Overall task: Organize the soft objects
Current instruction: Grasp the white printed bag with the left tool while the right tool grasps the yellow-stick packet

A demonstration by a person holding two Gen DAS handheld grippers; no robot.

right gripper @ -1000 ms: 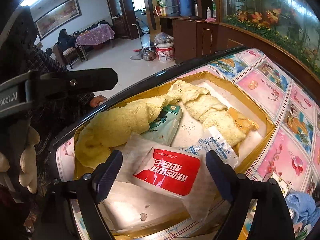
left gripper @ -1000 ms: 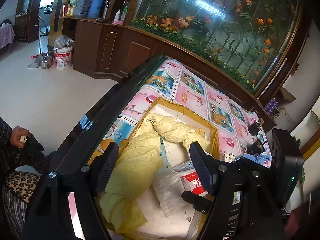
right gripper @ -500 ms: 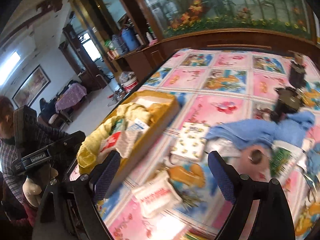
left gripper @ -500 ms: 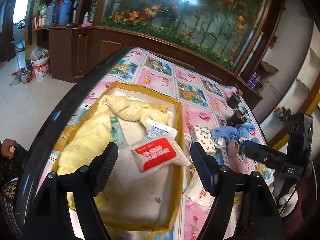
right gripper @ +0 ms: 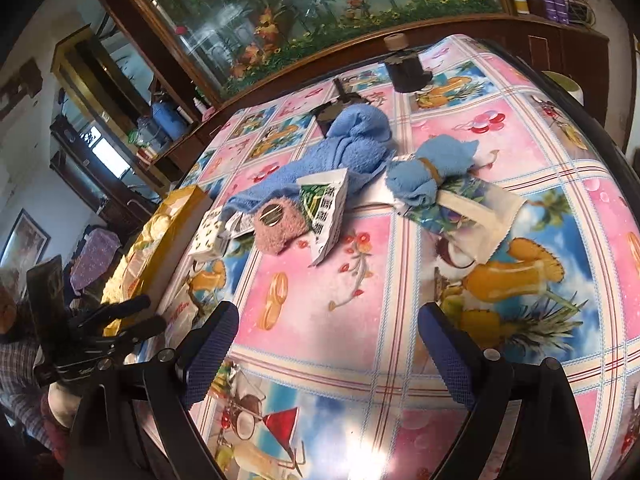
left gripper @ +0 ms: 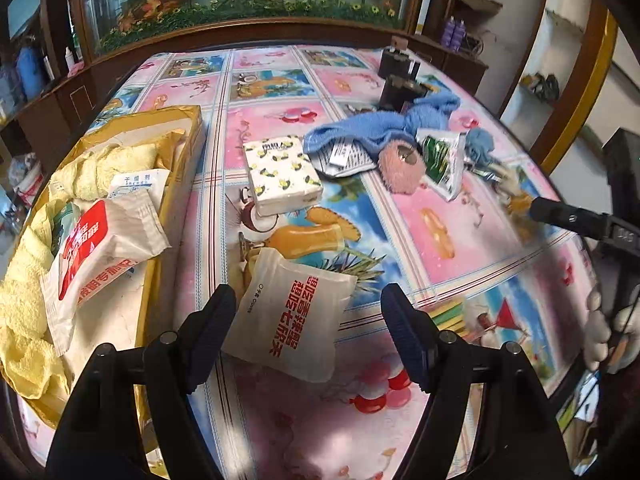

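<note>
My left gripper (left gripper: 308,330) is open, low over a white pouch with red lettering (left gripper: 290,314) that lies on the patterned tablecloth between its fingers. To its left a yellow box (left gripper: 182,128) holds a yellow towel (left gripper: 24,292) and a red and white packet (left gripper: 94,240). A lemon-print tissue pack (left gripper: 282,174), a blue towel (left gripper: 376,126), a pink fuzzy object (left gripper: 400,168) and a green sachet (left gripper: 442,160) lie beyond. My right gripper (right gripper: 326,354) is open above bare cloth, short of a rolled blue cloth (right gripper: 428,172) and the blue towel (right gripper: 340,156).
Two dark stands (left gripper: 398,80) sit at the table's far side before a wooden cabinet with a glass flower panel (right gripper: 320,12). The table's dark rim (right gripper: 600,128) curves on the right. A person's hand holds the other gripper (left gripper: 600,320) at the right edge.
Both grippers swung right, away from the box. The left one now frames the white pouch on the cloth; the right one moved further along the table toward the blue cloths.
</note>
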